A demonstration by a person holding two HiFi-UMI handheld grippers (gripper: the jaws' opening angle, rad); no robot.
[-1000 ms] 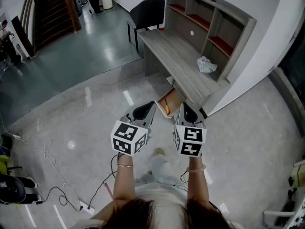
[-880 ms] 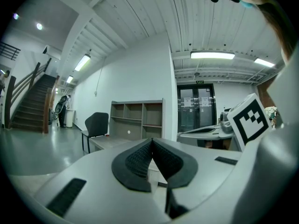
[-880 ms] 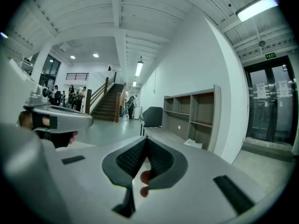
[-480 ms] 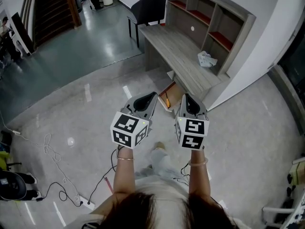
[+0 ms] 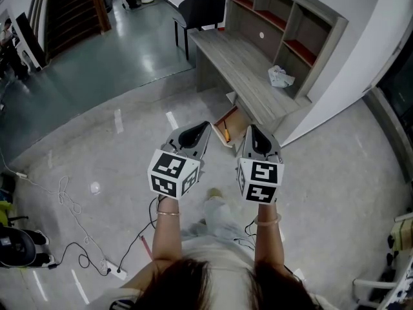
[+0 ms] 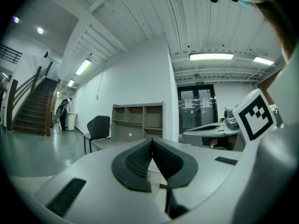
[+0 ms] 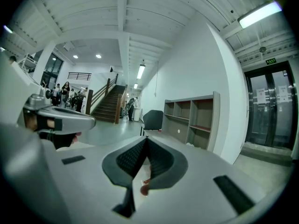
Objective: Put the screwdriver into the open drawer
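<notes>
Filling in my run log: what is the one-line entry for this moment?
left tool shut, empty | right tool shut, empty | drawer open | orange item, likely screwdriver, in drawer | both clear of desk

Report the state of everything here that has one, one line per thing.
Left gripper: shut, nothing between the jaws.
Right gripper: shut, nothing between the jaws.
Drawer: pulled open under the desk.
Orange tool, likely the screwdriver: lying inside the drawer, not held.
Chair: unoccupied, at the desk's far end.
White cloth: crumpled, lying on the desk.
</notes>
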